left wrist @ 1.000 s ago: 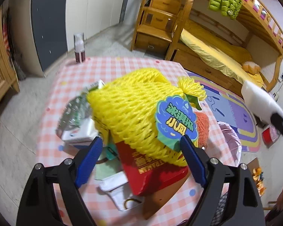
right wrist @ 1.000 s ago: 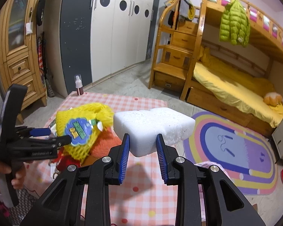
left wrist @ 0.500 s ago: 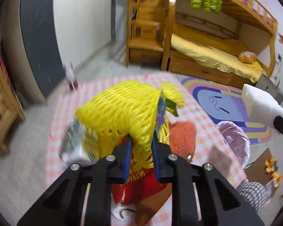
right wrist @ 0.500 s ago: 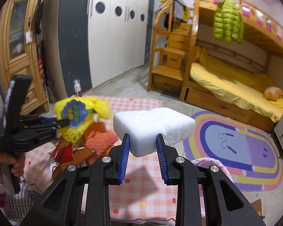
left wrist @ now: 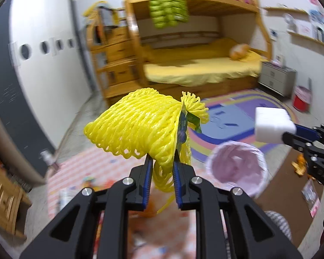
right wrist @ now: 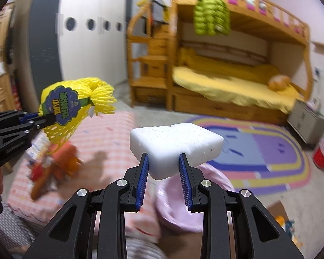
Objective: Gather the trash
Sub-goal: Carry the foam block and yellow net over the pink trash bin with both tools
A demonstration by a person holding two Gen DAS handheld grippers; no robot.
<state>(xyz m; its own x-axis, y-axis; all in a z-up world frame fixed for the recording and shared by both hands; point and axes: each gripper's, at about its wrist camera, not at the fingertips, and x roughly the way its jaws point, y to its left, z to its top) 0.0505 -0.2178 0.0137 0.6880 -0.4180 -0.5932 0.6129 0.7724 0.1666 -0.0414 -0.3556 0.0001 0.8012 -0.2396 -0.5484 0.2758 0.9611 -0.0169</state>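
In the left wrist view, the left tool point(left wrist: 161, 168) is seen clamped on a yellow foam net point(left wrist: 138, 127), which is held lifted above the checked worktop point(left wrist: 80, 170). Its label is presented edge-on here and cannot be read; in the right wrist view the green-and-blue label point(right wrist: 63, 105) is seen face-on, though its print is blurred. In the right wrist view, the right tool point(right wrist: 163, 170) is seen clamped on a white foam block point(right wrist: 175, 144), held in the air over the pink-lined bin point(right wrist: 177, 207). The bin's mouth is largely hidden by the block and tool there; in the left wrist view its opening point(left wrist: 237, 168) is shown more fully, and only the pink liner can be made out inside. Remaining litter point(right wrist: 51, 168) on the worktop is blurred and cannot be identified. Farther off, a striped rug point(right wrist: 259, 151) and a wooden bunk bed point(right wrist: 226, 86) are seen.
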